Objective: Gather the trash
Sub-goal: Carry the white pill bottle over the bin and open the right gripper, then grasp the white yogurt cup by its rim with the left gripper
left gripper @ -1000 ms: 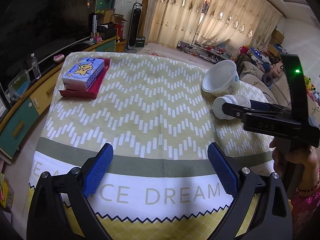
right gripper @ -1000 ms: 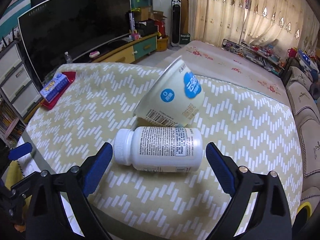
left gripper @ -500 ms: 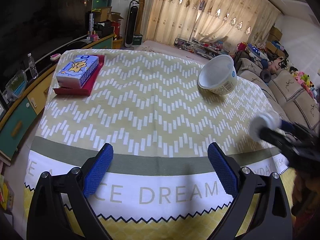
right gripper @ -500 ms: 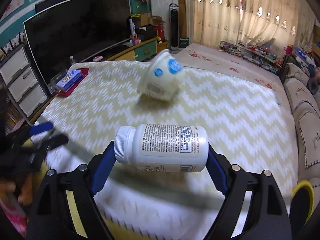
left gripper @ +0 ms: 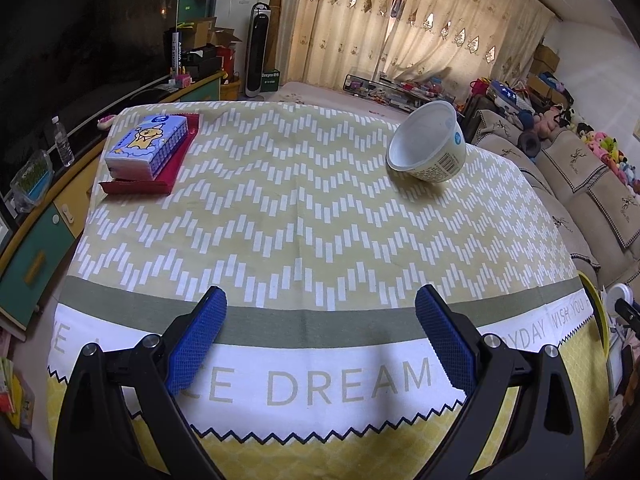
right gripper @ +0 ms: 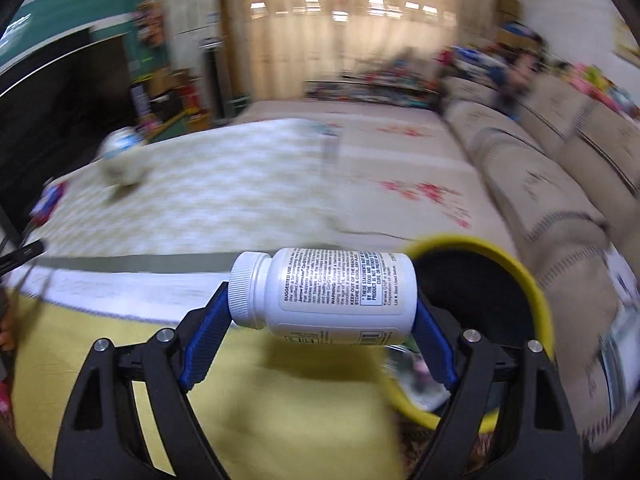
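Between the blue pads of our right tool [right gripper: 322, 316] we hold a white pill bottle [right gripper: 332, 294] lying crosswise, cap against the left pad and base against the right one, lifted clear of any surface. Just behind and to the right of the bottle we see the yellow rim of a bin [right gripper: 536, 292] with a dark inside; something pale and crumpled lies at its bottom, too blurred for us to name. The bottle's base end overlaps the near rim in this view, and we cannot tell whether it hangs over the opening or just short of it. The bin stands off the corner of the bench [right gripper: 192, 196], with the sofa [right gripper: 532, 168] close on its far side and open carpet beyond.

Our left tool [left gripper: 320, 336] stands wide apart with nothing between its pads, hovering above the near edge of the bench, over the lettered border of the tablecloth [left gripper: 304, 208]. Most of the cloth ahead of it lies free. Toward the far right edge a white paper bowl [left gripper: 430, 148] rests tipped on its side, mouth toward us and empty. At the far left corner a tissue pack [left gripper: 148, 146] sits on a red tray [left gripper: 138, 188]. At the right edge of this view we glimpse the bin's rim and the bottle's cap beside it.
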A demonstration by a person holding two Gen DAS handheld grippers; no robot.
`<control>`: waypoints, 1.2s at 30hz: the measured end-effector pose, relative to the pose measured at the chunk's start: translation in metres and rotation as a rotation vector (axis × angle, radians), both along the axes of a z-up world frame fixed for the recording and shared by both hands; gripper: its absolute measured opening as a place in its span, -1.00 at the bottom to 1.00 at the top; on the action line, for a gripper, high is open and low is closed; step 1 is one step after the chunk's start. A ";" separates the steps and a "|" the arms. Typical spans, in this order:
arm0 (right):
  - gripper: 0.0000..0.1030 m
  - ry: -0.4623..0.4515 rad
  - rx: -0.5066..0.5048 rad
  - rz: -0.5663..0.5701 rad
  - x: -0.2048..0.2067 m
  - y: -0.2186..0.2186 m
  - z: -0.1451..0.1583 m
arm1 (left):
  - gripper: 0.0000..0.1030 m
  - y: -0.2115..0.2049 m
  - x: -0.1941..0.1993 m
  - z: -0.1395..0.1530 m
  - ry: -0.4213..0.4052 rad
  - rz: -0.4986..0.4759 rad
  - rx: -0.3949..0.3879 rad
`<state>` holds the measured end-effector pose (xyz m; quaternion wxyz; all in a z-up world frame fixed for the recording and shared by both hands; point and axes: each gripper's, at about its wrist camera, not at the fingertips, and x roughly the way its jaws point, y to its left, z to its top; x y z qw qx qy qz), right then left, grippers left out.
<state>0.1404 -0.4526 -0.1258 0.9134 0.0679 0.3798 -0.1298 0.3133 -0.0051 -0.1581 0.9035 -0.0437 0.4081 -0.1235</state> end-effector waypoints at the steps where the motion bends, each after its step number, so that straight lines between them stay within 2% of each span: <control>1: 0.54 0.006 0.001 -0.035 -0.005 -0.012 -0.003 | 0.83 -0.001 0.000 0.000 -0.001 -0.002 0.001; 5: 0.54 0.033 -0.020 -0.167 -0.022 -0.058 -0.016 | 0.83 -0.003 -0.001 0.001 -0.006 -0.009 0.007; 11: 0.54 0.086 -0.037 -0.241 -0.020 -0.089 -0.039 | 0.83 -0.004 -0.001 0.000 -0.011 -0.017 0.012; 20: 0.55 0.146 -0.042 -0.271 -0.013 -0.099 -0.062 | 0.83 -0.008 -0.002 0.000 -0.012 -0.031 0.016; 23: 0.60 0.150 -0.074 -0.290 -0.013 -0.100 -0.061 | 0.83 -0.009 -0.002 0.001 -0.015 -0.037 0.017; 26: 0.60 0.128 -0.064 -0.298 -0.017 -0.097 -0.052 | 0.83 -0.011 -0.003 0.002 -0.018 -0.044 0.017; 31: 0.60 0.017 0.019 -0.193 -0.024 -0.064 -0.028 | 0.83 -0.014 -0.004 0.002 -0.016 -0.054 0.021; 36: 0.62 -0.079 0.060 -0.015 -0.013 -0.008 -0.007 | 0.83 -0.017 -0.007 0.007 -0.023 -0.070 0.001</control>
